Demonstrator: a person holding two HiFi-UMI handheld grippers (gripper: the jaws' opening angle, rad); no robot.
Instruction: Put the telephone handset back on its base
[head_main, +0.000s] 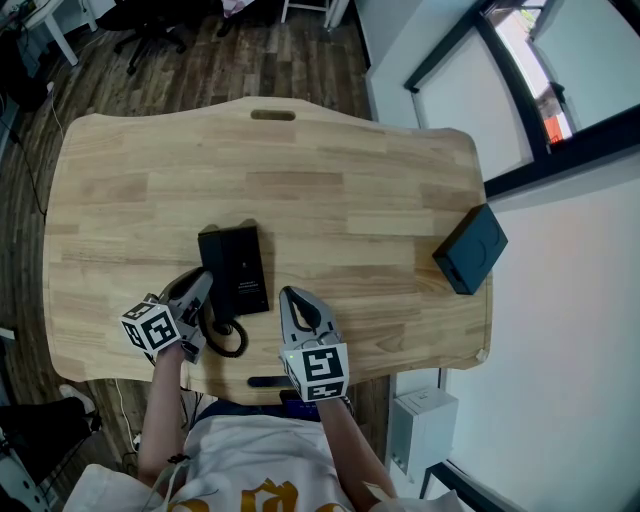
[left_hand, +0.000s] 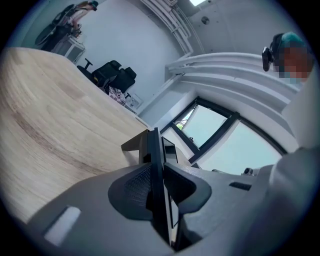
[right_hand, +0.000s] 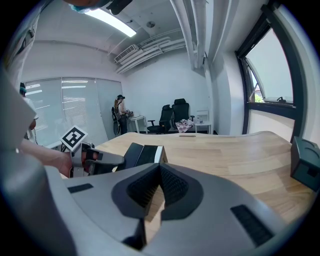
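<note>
The left claw (head_main: 200, 290) pinches the handset (left_hand: 156, 150). Both pads press on its thin black edge. The handset is at the left side of the base (head_main: 240, 265), close to the near edge of the desk (head_main: 350, 190). I cannot tell if it sits in its place on the base. The curly cord (head_main: 230, 340) lies by the near edge, just in front of the base. The right claw (head_main: 292, 298) is pressed together with nothing in it, and rests just right of the base. A dark box (head_main: 470, 248) sits at the right edge.
</note>
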